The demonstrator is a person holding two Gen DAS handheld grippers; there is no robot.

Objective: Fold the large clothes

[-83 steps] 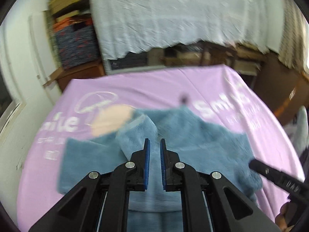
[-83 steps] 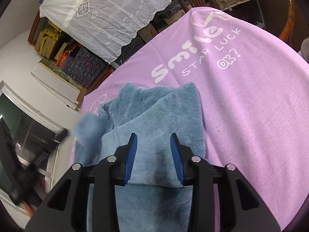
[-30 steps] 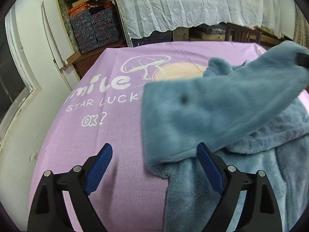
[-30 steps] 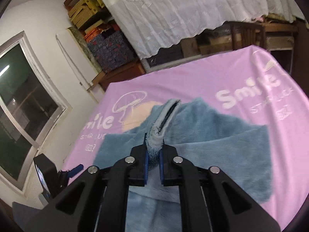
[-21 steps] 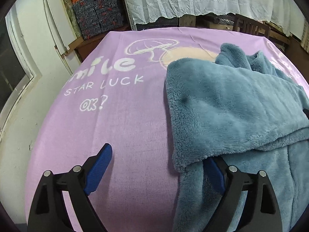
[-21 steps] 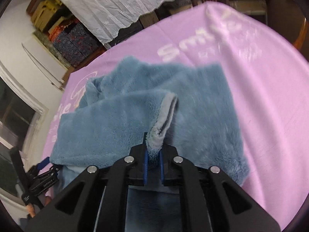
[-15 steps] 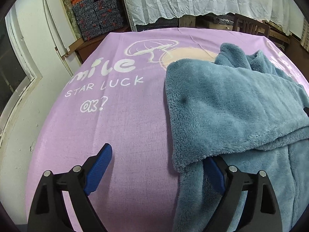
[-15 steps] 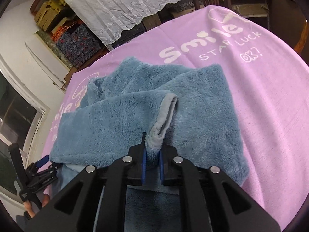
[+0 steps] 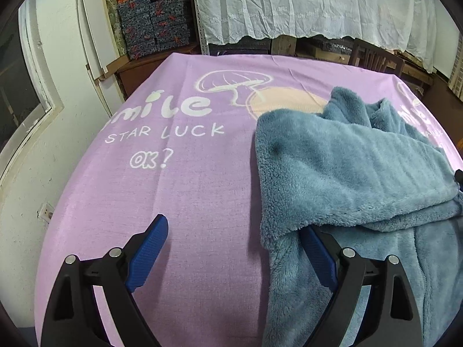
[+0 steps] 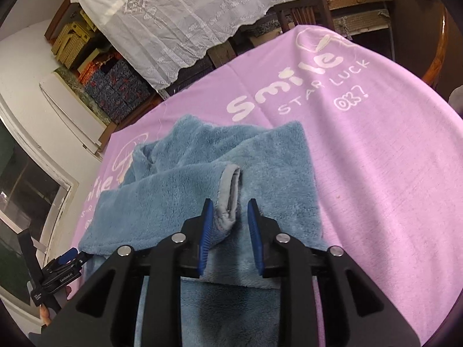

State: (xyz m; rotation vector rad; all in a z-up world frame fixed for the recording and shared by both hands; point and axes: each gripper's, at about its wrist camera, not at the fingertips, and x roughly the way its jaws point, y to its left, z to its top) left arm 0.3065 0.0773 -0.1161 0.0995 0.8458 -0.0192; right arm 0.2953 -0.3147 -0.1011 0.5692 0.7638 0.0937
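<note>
A large blue fleece garment (image 9: 347, 173) lies on the purple cloth-covered table (image 9: 188, 202), with one sleeve (image 10: 162, 202) folded across its body. The sleeve's grey-lined cuff (image 10: 231, 182) sits between the blue pads of my right gripper (image 10: 230, 202). Its jaws are opening and the pads stand apart from the cuff, which leans toward the left pad. My left gripper (image 9: 231, 225) stands wide open at the garment's left edge; its right finger (image 9: 321, 257) is tucked under the folded sleeve's edge. The right wrist view also shows the left gripper (image 10: 62, 263) at lower left.
The purple cloth (image 10: 376, 159) carries white "Smile STAR LUCK OK?" print. Behind the table stand a white lace-draped shelf (image 9: 303, 5), stacked patterned boxes (image 9: 156, 20) and a wooden chair (image 10: 301, 11). A window (image 10: 26, 190) and a white wall are on the left.
The right gripper carried the sleeve across the garment and lowered it onto the body. Its jaws, shut on the cuff before, now stand apart. The left gripper stayed wide open.
</note>
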